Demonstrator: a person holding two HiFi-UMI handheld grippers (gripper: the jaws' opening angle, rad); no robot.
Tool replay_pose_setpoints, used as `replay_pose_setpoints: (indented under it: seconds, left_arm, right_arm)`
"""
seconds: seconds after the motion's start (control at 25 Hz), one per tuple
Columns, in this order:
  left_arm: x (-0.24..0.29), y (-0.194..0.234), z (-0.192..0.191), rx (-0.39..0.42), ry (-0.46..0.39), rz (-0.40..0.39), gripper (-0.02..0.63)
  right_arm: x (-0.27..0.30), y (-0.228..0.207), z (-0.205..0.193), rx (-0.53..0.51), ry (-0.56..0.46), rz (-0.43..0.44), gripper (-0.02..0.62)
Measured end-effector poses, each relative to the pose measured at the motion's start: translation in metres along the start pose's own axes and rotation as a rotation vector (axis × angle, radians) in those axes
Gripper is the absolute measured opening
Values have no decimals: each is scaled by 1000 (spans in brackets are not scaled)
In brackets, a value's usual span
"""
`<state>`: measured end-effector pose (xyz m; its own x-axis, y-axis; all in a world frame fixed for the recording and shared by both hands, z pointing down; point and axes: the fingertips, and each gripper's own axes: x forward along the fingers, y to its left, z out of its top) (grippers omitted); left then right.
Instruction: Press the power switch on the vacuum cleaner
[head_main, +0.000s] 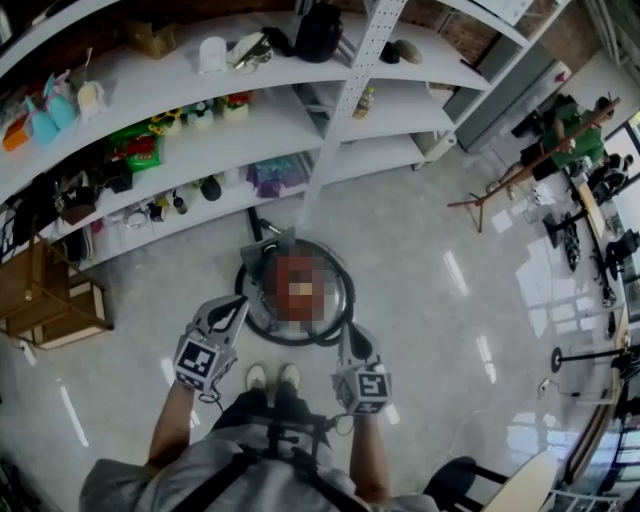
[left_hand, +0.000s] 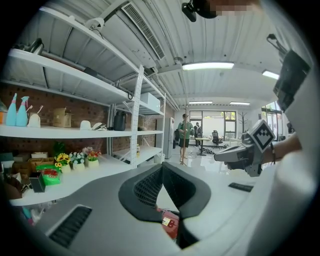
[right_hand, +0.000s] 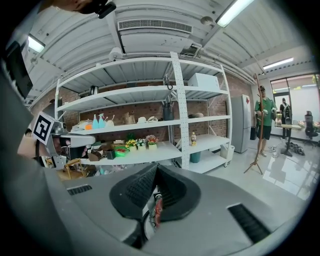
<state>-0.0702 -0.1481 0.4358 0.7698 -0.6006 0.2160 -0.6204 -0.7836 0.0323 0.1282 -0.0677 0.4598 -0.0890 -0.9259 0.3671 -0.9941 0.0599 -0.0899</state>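
Observation:
The vacuum cleaner (head_main: 283, 265) is a round red canister ringed by a black hose, standing on the floor just ahead of the person's shoes. A mosaic patch covers its top, so no switch shows. My left gripper (head_main: 238, 308) hovers over its left edge, my right gripper (head_main: 352, 335) over its lower right edge. In the left gripper view the jaws (left_hand: 162, 167) meet at the tip, with a red bit of vacuum (left_hand: 170, 222) below. The right gripper's jaws (right_hand: 156, 167) also meet, with a sliver of red (right_hand: 157, 210) under them. Both grippers are empty.
White shelving (head_main: 270, 120) with flowers, bottles and toys runs behind the vacuum. A wooden crate (head_main: 50, 300) stands at the left. A coat stand (head_main: 510, 180) and desks with chairs are at the right. A person in green (left_hand: 184, 131) stands far off.

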Motion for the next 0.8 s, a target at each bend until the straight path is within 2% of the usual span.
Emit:
replay_pose_setpoints:
  seconds: [0.28,0.56,0.8]
  left_arm:
    - [11,-6,-20,-3,29,24,8]
    - [29,-11,-44,-66,41,57,8]
    - [43,-20,-69,-54,67,28,8]
  right_arm:
    - [11,-13,-7,4,17,38,2]
    - [27,-24,-35,59,49,69,2]
    - [44,-28,-66,55,79,93,2]
